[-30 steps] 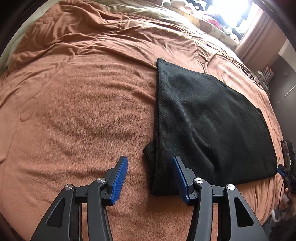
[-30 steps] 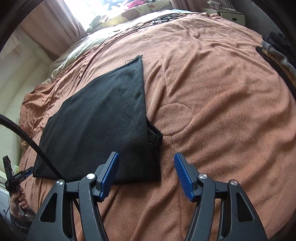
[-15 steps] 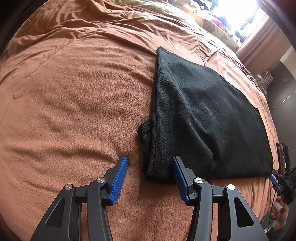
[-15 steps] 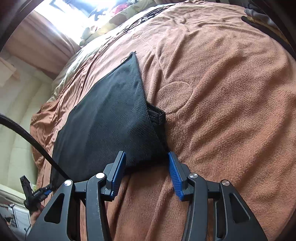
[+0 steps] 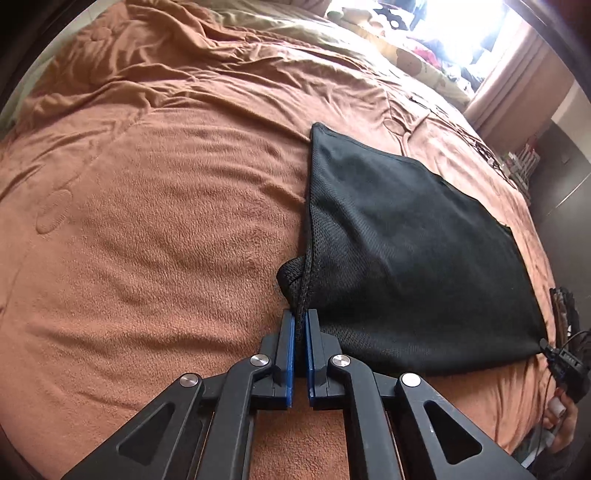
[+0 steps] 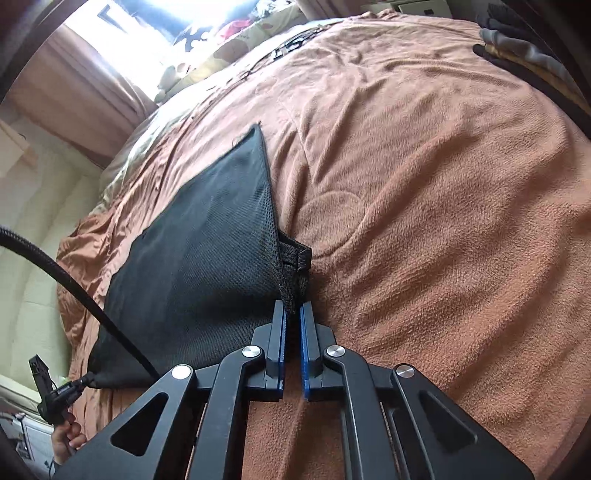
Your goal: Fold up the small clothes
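A black mesh folded garment (image 5: pixel 406 251) lies on the brown fleece bed (image 5: pixel 155 229). The left claw (image 5: pixel 300 317) pinches one near corner; the right claw (image 6: pixel 292 310) pinches the other.

Big bed (image 5: pixel 166 221) with a fuzzy brown blanket (image 6: pixel 443 221), pinkish curtains (image 6: pixel 85 110) by a super bright window (image 6: pixel 177 18), cream wall (image 6: pixel 44 229) alongside.

I see the black garment (image 5: pixel 399 236) (image 6: pixel 207 258) as open mesh knit, matt, with a coarser ribbed band at the near corner. The bed's brown blanket (image 5: pixel 155 221) (image 6: pixel 424 221) is fuzzy fleece, matt, with faint embossed circles. My left gripper (image 5: pixel 300 321) and right gripper (image 6: pixel 291 312) look like matt black plastic with shiny metal rivets; fingers (image 5: pixel 290 332) carry blue ribbed pads.
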